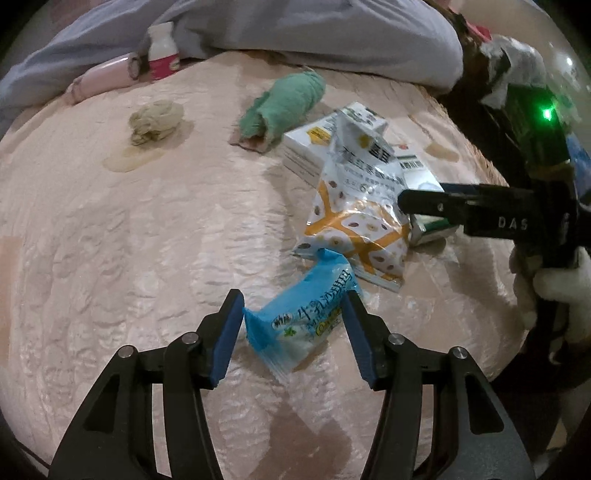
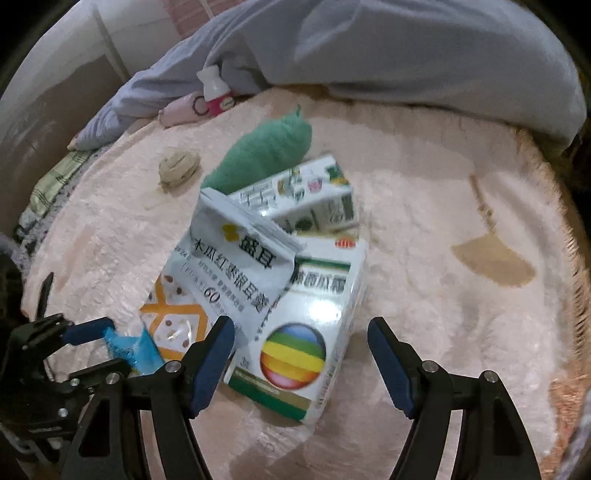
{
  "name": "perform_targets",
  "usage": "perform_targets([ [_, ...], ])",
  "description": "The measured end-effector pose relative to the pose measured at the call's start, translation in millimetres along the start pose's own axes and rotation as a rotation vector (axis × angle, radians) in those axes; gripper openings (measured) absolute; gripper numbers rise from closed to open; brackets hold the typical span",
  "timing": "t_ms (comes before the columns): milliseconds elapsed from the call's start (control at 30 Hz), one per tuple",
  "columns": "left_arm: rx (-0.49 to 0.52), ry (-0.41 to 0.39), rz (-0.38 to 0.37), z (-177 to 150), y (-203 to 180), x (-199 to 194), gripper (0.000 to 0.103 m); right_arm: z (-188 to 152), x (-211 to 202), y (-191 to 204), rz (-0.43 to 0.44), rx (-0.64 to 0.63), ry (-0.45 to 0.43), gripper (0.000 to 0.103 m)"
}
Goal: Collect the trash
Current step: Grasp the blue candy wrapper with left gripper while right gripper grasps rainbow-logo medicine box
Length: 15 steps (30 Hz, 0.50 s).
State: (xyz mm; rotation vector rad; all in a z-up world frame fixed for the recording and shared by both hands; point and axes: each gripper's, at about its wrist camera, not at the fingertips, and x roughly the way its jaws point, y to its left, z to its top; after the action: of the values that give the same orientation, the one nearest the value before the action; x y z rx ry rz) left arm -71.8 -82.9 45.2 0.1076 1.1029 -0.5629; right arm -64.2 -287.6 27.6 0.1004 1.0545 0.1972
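A blue snack wrapper [image 1: 299, 317] lies on the pink bedspread [image 1: 129, 240] between the blue pads of my open left gripper [image 1: 293, 317]; the pads touch or nearly touch its sides. A white and orange food pouch [image 1: 358, 218] lies just beyond it, on two white boxes [image 1: 306, 147]. My right gripper [image 2: 301, 354] is open around the near end of a white box with a rainbow ball [image 2: 306, 339]. The pouch [image 2: 236, 266] leans on that box. The right gripper also shows in the left wrist view [image 1: 417, 218], at the box's end.
A green rolled cloth [image 1: 284, 103], a crumpled beige wad [image 1: 155, 120], a pink-labelled bottle [image 1: 162, 51] and a pink case [image 1: 103, 75] lie farther back. A grey duvet [image 1: 295, 29] covers the bed's far end. Stains mark the bedspread [image 2: 491, 262]. The bed edge runs along the right.
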Motion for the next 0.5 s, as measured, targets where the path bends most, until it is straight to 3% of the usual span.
perform_targets([
  [67, 0.028, 0.003, -0.001, 1.0, -6.2, 3.3, 0.053, -1.1, 0.5, -3.7, 0.021, 0.015, -0.005, 0.072],
  [267, 0.1, 0.065, 0.021, -6.6, -22.9, 17.8, 0.052, -14.1, -24.4, -4.2, 0.033, -0.074, -0.043, 0.032],
  [433, 0.029, 0.049, -0.006, -7.1, -16.5, 11.4, 0.042, -20.8, -46.7, -27.1, -0.007, -0.014, -0.066, 0.031],
  [467, 0.002, 0.052, -0.019, -6.3, -13.5, 9.8, 0.04, -21.3, -49.3, -27.7, 0.007, -0.002, -0.072, 0.036],
  [500, -0.01, 0.054, -0.026, -6.7, -12.3, 8.5, 0.04, -19.4, -48.6, -26.8, 0.007, 0.003, -0.071, 0.05],
])
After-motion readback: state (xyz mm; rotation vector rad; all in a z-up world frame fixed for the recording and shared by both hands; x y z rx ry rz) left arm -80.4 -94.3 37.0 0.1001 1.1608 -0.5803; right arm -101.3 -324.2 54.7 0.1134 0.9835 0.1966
